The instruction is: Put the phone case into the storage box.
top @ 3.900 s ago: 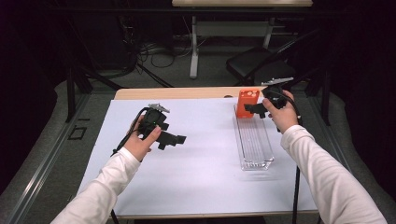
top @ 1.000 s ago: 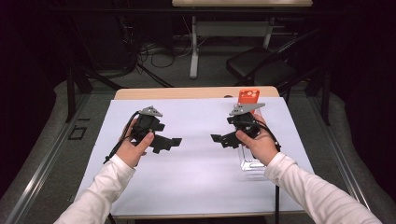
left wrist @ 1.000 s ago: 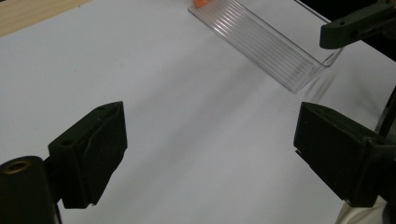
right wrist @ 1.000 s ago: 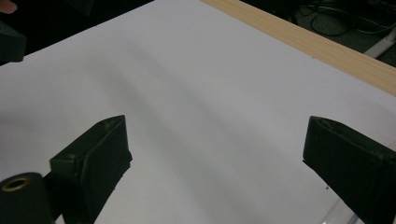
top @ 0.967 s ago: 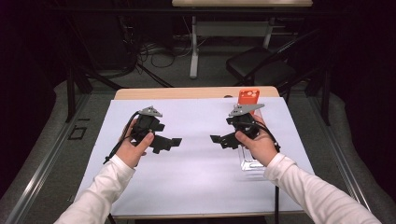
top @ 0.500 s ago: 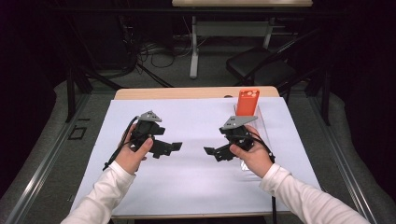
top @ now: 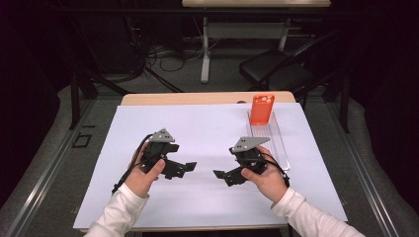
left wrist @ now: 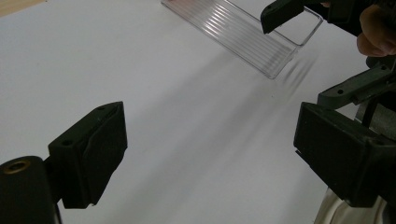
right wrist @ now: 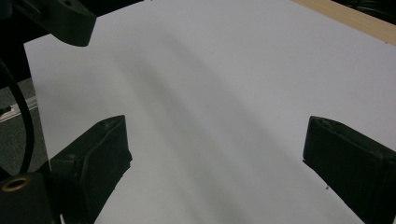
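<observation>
An orange box [top: 261, 108] stands upright at the far end of a clear ribbed plastic tray [top: 269, 136] on the right side of the white sheet [top: 207, 128]. My left gripper [top: 184, 168] hovers low over the sheet at left centre, open, nothing between its fingers [left wrist: 93, 154]. My right gripper [top: 223, 176] faces it from the right, just left of the tray, open and empty as well, with wide-set fingers [right wrist: 93, 161]. In the left gripper view the clear tray [left wrist: 247, 35] lies ahead, and the right gripper's finger [left wrist: 280, 11] hangs over it.
The white sheet covers a wooden table [top: 197, 98] whose far edge shows bare wood. A dark chair [top: 276, 74], a desk leg [top: 205, 54] and cables [top: 158, 52] stand on the floor beyond. Metal rails [top: 44, 177] run along both sides of the table.
My right gripper has come away from the orange box and the tray, down and toward the middle of the sheet. My left gripper has drifted slightly nearer and lower. Both stay open.
</observation>
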The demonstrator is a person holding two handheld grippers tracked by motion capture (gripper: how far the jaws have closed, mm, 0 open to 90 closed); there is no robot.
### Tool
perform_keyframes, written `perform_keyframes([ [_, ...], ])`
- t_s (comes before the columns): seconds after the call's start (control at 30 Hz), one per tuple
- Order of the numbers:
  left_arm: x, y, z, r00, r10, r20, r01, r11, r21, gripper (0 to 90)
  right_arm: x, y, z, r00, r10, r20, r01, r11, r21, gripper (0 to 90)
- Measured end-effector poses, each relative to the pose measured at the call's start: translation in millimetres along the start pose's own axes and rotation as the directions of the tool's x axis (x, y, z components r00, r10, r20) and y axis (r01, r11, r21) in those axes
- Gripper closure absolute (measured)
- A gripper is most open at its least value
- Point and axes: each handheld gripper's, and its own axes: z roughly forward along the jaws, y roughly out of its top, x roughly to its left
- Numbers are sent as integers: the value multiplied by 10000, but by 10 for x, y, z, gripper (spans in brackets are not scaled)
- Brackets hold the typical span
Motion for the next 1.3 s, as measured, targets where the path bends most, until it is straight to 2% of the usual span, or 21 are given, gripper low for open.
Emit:
perform_keyframes([
  [0.13,-10,-65,4,10000,-11,1,11,10000,-10,98,45,-55,2,9999,-125,60,125,9999,49,65],
  [0.27,-18,-129,19,9999,-39,96,38,10000,51,98,84,-105,5,10000,-35,-34,35,10000,53,65],
  [0.53,-6,-252,45,9989,-386,248,394,9988,-305,98,143,-204,24,10000,-64,-39,64,10000,-38,65],
  [0.6,6,-281,64,9991,-387,194,392,9990,-235,98,147,-214,21,10000,-51,14,52,9999,-140,65],
  [0.97,30,-341,69,9990,-449,84,451,9986,-282,98,162,-310,48,9999,71,89,-69,9997,-233,65],
  [1.3,13,-354,92,9992,-378,158,383,9989,-288,98,170,-404,75,9999,158,7,-158,9994,-318,65],
])
